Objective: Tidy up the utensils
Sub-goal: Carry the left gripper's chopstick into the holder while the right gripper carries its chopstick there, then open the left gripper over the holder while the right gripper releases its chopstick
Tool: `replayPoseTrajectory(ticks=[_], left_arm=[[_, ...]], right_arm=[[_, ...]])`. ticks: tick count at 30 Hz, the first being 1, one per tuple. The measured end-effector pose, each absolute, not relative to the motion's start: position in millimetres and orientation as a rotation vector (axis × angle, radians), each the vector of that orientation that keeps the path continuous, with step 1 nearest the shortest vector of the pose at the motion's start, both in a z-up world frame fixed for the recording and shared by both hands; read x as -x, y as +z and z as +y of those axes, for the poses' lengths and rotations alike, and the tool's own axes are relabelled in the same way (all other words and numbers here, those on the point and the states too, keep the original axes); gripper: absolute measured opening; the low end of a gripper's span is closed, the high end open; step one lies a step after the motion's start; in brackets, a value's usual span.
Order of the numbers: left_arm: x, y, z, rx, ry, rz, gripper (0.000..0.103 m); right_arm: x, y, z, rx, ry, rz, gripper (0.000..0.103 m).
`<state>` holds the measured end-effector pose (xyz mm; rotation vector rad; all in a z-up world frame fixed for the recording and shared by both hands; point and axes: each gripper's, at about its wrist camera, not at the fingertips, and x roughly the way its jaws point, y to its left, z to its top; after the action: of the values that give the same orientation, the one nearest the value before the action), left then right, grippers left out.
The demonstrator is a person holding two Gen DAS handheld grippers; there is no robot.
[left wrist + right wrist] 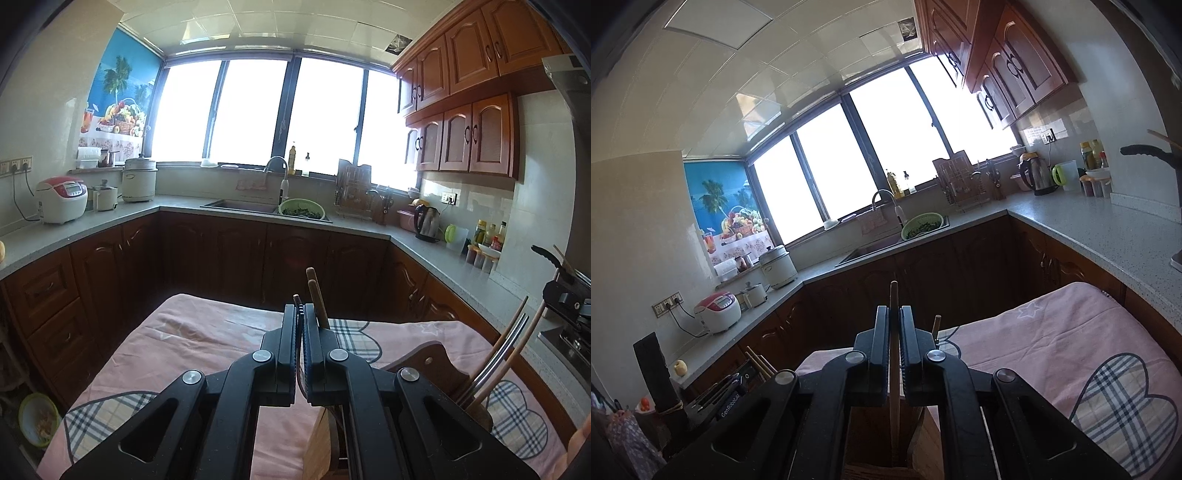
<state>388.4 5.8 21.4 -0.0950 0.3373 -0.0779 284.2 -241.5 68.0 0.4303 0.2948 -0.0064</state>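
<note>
Above a table draped in a pink cloth (pixel 207 332), both grippers are clamped on slim utensils.

Only the left wrist view shows a wooden holder (pixel 436 354) at the right with a metal fork (pixel 498 354) and wooden handles leaning in it; there the left gripper (pixel 300 314) has its jaws pressed together on a thin dark-brown stick (pixel 296 298), two more wooden handles (pixel 317 295) rising just beside it. Only the right wrist view shows the right gripper (pixel 894 317) with jaws closed on an upright wooden chopstick (pixel 894 295), its lower end inside a wooden box (pixel 923 443).
</note>
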Motion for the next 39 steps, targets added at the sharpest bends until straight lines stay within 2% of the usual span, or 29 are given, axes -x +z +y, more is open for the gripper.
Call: replayPoseTrajectory(ticks=[10,30,39], left_arm=[[-391,22,7,0.038,-0.124,0.384,0.002],[-413,43,17,0.049,-0.171,0.476,0.004],[-415,44,16,0.054,-0.177,0.490,0.005]], right_arm=[[-293,45,-235,-0.439,-0.004,0.352,0.005],[-296,39,-250,-0.475,-0.012,0.393,0.006],[-298,35,-250,-0.491,-0.001,0.419,0.010]])
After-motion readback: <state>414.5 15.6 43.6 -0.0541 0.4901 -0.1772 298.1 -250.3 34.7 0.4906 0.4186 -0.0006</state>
